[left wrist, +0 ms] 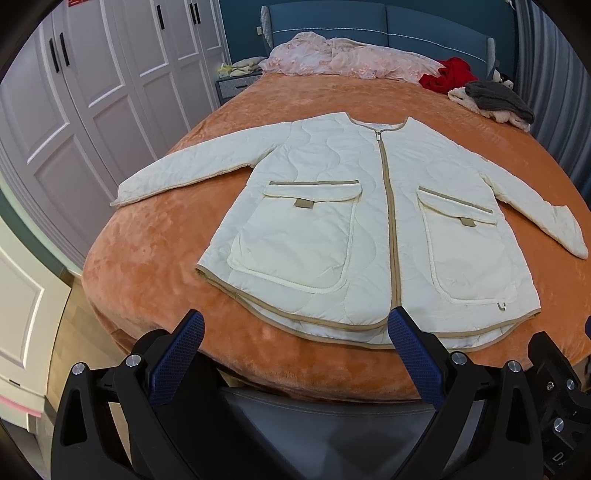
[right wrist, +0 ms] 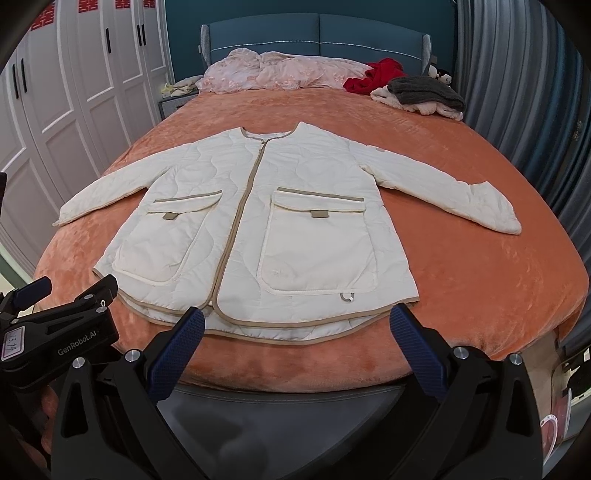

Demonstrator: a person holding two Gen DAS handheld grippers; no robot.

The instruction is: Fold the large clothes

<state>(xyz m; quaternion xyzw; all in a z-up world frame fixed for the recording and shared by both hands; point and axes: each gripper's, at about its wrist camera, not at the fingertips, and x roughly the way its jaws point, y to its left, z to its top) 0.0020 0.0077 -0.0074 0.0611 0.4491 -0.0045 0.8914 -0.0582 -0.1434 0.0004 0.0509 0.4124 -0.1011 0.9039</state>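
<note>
A cream quilted jacket point(left wrist: 332, 206) with tan trim, a central zipper and two flap pockets lies flat and face up on the orange bed cover point(left wrist: 147, 251), sleeves spread to both sides. It also shows in the right wrist view point(right wrist: 280, 229). My left gripper point(left wrist: 295, 325) is open and empty, hovering just short of the jacket's hem at the bed's foot. My right gripper point(right wrist: 295, 321) is open and empty, also just short of the hem. The left gripper's body point(right wrist: 59, 332) shows at the left of the right wrist view.
A pink quilt point(left wrist: 343, 59), a red garment point(left wrist: 447, 74) and a grey and cream pile point(left wrist: 495, 101) lie at the head of the bed by the blue headboard point(left wrist: 369, 26). White wardrobe doors point(left wrist: 92, 92) stand to the left, a curtain point(right wrist: 524, 110) to the right.
</note>
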